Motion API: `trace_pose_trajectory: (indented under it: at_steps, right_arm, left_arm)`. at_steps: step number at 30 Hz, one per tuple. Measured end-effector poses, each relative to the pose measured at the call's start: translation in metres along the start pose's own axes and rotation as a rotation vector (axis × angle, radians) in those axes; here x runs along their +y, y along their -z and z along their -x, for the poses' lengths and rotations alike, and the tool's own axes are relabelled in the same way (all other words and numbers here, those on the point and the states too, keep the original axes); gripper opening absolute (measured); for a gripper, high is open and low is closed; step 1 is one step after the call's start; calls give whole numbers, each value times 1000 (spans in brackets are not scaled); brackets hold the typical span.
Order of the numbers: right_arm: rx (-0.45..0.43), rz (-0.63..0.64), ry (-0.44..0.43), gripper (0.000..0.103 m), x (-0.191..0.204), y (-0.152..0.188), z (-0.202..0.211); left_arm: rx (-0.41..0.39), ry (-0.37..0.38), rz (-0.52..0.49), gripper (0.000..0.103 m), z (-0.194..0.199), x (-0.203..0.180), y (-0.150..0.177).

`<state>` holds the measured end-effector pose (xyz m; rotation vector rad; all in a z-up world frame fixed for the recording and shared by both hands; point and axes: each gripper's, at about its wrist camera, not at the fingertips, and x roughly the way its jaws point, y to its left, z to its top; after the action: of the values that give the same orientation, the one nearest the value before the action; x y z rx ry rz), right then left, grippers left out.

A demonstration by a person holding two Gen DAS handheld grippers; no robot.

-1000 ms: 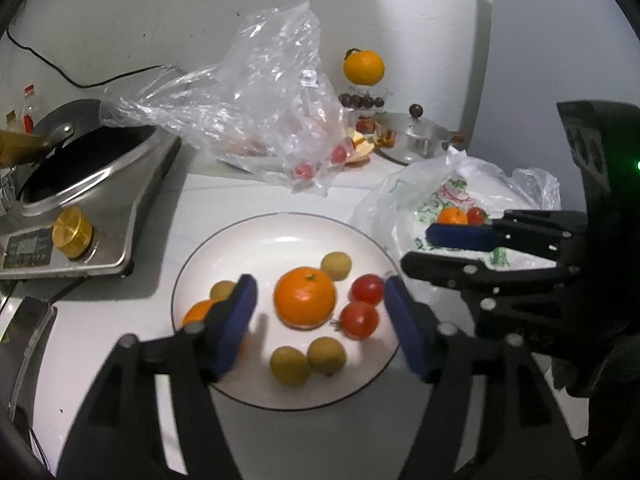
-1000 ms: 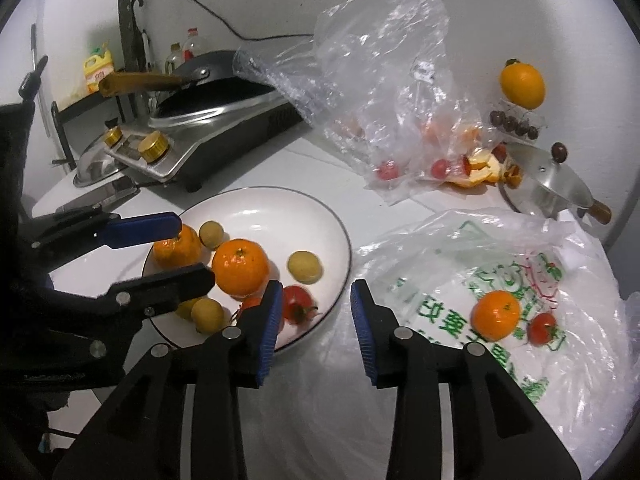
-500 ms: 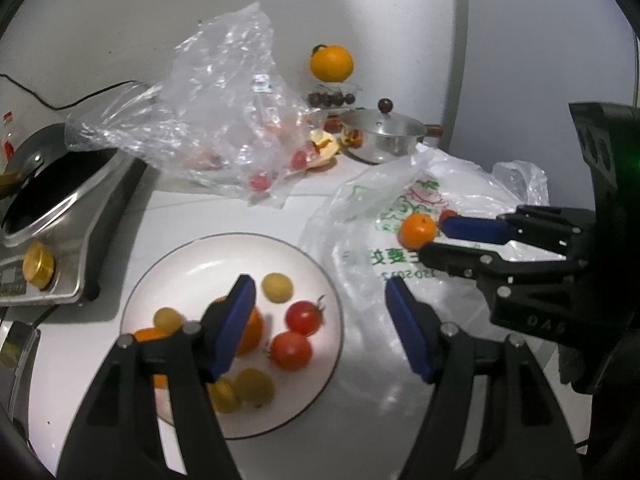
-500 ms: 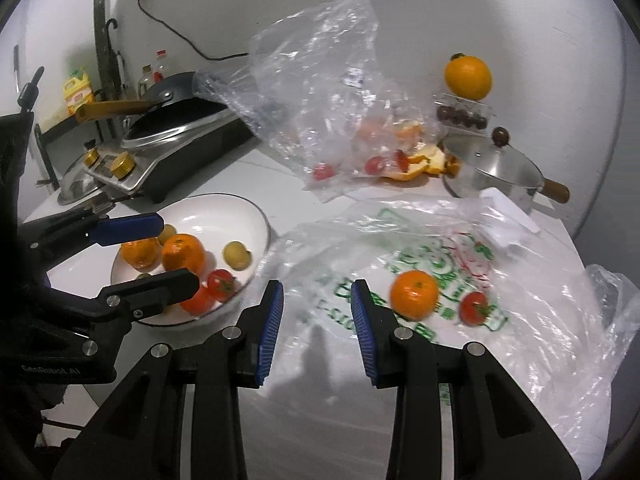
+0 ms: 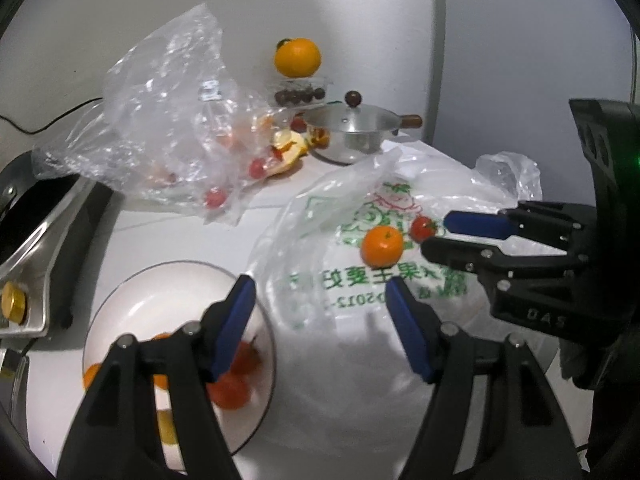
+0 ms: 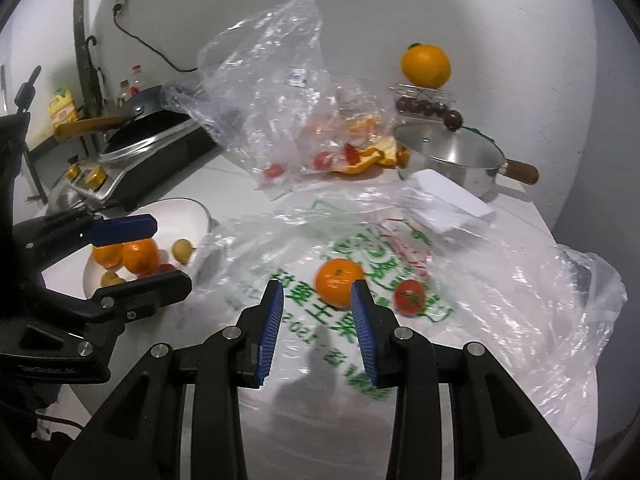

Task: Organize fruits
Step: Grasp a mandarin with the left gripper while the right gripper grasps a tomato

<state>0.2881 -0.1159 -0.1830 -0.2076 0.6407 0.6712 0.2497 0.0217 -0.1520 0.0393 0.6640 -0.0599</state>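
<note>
Nearest in the right wrist view, the right gripper (image 6: 318, 320) stands with its ribbed blue pads a narrow gap apart and nothing between them. It hangs over a crinkled white plastic bag (image 6: 460, 320) printed in green and red. Just past the pad tips a round, dimpled mandarin (image 6: 339, 281) lies on the bag with a glossy red cherry tomato (image 6: 409, 297) beside it.

The left gripper (image 5: 320, 312) has its jaws set wider, also empty — one flat blue pad over the rim of a smooth white plate (image 5: 132, 292), the other over the printed bag. The plate holds more mandarins, tomatoes and small yellowish round fruit, partly hidden by the finger.

Farther back, a crumpled clear plastic bag (image 6: 276, 92) stands peaked, with tomatoes and orange peel showing through it. To the left sits a metal-cased cooktop (image 6: 132, 168) bearing a dark pan; to the right a shiny steel pot (image 6: 448, 160) with a wooden handle. Behind it, by the wall, a large orange (image 6: 425, 65) sits atop a clear box of dark round fruit.
</note>
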Motion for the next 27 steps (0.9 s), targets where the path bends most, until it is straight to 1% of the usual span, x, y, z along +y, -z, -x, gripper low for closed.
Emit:
trace_pose_trajectory:
  at_steps: [8, 14, 22, 27]
  right_arm:
    - [19, -24, 21, 37, -33, 2, -7]
    - [57, -32, 28, 37, -51, -1, -27]
    - [118, -35, 14, 37, -65, -4, -53]
    - [144, -31, 4, 37, -66, -5, -62]
  left_arm:
    - [27, 16, -24, 69, -26, -17, -14]
    - [56, 14, -27, 69, -49, -23, -23]
    - [98, 15, -35, 69, -76, -27, -29]
    - [109, 15, -42, 69, -86, -30, -33]
